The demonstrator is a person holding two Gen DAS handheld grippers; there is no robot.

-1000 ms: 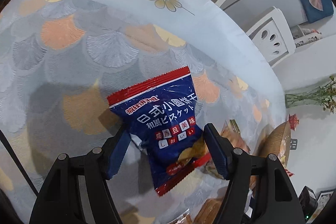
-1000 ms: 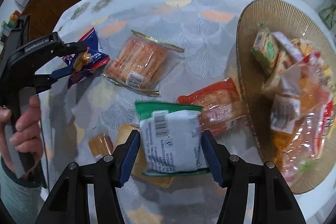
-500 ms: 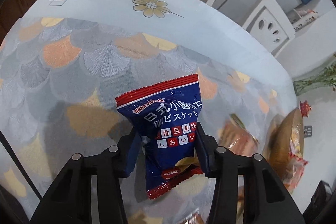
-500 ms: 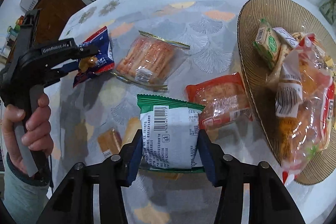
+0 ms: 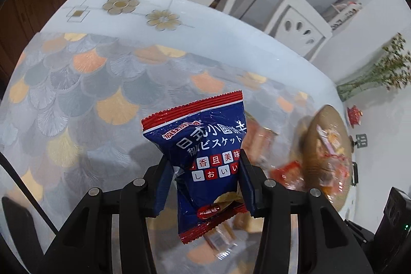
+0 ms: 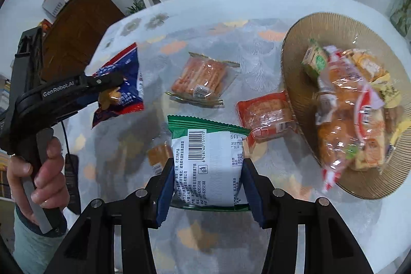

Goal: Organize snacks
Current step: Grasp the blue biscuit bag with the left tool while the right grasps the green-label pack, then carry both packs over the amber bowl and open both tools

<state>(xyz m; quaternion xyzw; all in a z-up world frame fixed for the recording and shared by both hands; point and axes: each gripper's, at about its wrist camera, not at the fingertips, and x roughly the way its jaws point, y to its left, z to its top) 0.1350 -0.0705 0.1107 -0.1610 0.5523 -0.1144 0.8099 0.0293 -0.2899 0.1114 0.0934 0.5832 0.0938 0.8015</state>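
While both claws are carrying packets, each should be travelling level to the wicker tray [image 6: 331, 32], ahead and right of the right claw [image 6: 206, 177], releasing low over it. Left claw [image 5: 204, 180] is clamping the blue biscuit packet [image 5: 205, 153]; right claw is clamping the green-edged packet [image 6: 208, 161]. Against the earlier frame, both packets are hanging higher off the bench [image 5: 84, 94].

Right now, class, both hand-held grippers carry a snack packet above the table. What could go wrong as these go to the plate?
1. The plate is already heaped; added packets might slide off.
2. The left hand-held gripper pinches the blue biscuit packet, possibly crushing the biscuits.
3. The right hand-held gripper holds the green-edged packet by its lower part; it might slip.
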